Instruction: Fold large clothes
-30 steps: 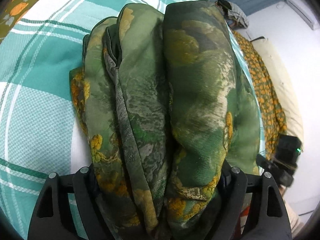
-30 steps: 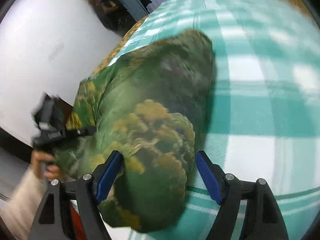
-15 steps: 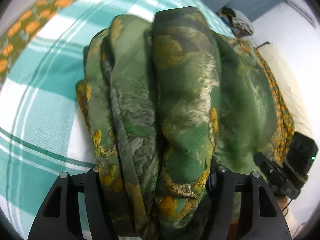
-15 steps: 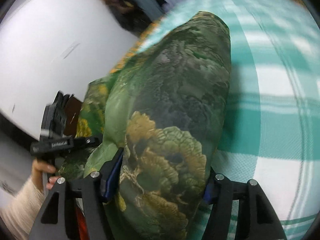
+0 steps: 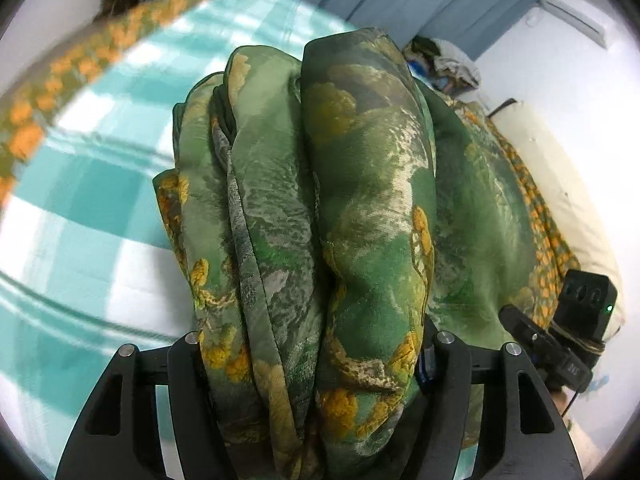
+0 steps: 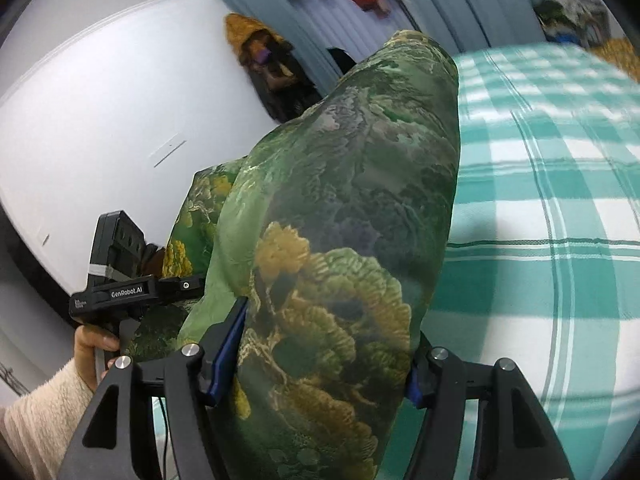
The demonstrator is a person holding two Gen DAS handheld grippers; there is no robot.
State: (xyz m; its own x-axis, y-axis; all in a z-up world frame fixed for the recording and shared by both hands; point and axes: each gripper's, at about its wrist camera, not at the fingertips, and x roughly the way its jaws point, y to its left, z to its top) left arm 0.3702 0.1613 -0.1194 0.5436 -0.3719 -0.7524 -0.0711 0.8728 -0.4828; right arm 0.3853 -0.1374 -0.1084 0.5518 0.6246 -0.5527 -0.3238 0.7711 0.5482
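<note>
The left gripper [image 5: 316, 364] had its fingers pinching a thick bundle of the green printed garment [image 5: 320, 208], several folded edges stacked side by side between them. The right gripper [image 6: 320, 344] likewise clamped a bunched part of the same garment [image 6: 352, 216], which rose raised above the teal checked bedsheet [image 6: 552, 208]. Open sheet [image 5: 80, 216] lay to the left gripper's left and to the right gripper's right. An orange-flowered blanket [image 5: 540, 208] edged the bed beside the white wall [image 6: 100, 112].
</note>
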